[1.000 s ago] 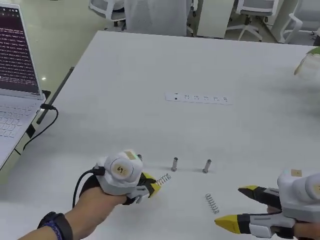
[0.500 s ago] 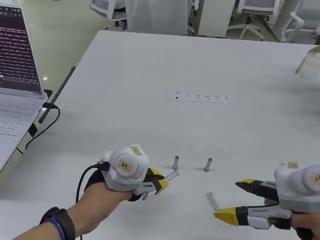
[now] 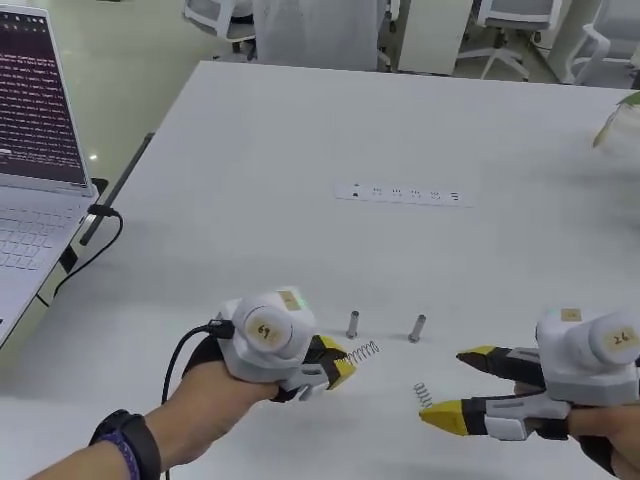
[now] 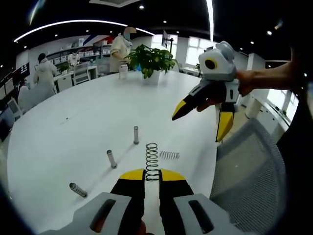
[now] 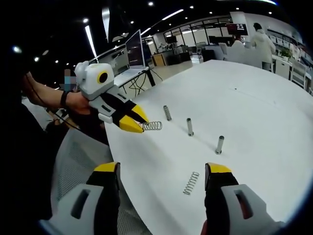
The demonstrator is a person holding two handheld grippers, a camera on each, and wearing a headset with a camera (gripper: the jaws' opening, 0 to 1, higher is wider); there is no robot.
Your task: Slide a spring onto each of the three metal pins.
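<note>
Head view: white table (image 3: 300, 180), 2 bare pins standing mid-table, both grippers at the near edge.
left gripper (image 4: 152, 175): jaws pinched narrow on 1 end of a spring (image 4: 152, 159); the rest of the coil sticks out past the tips, clear of the table.
held spring position: just beside the middle pin (image 4: 112, 158) on its near-right side, not on it, lying closer to level than upright.
left pin (image 4: 77, 190): looks coiled, so it probably carries a spring already; too small to be sure.
right pin (image 4: 136, 134): bare, well apart from the held spring.
loose spring (image 5: 191, 182): flat on the table, near side of the right pin.
right gripper (image 5: 162, 169): jaws wide, holding nothing, tips either side of the loose spring and just short of it.
step: judged as spring 2 of 3, being brought to the middle pin.
next move: stand the held spring upright, line its open end over the pin top, lower it, then let go. The right gripper looks set to close on the loose spring for the right pin.
</note>
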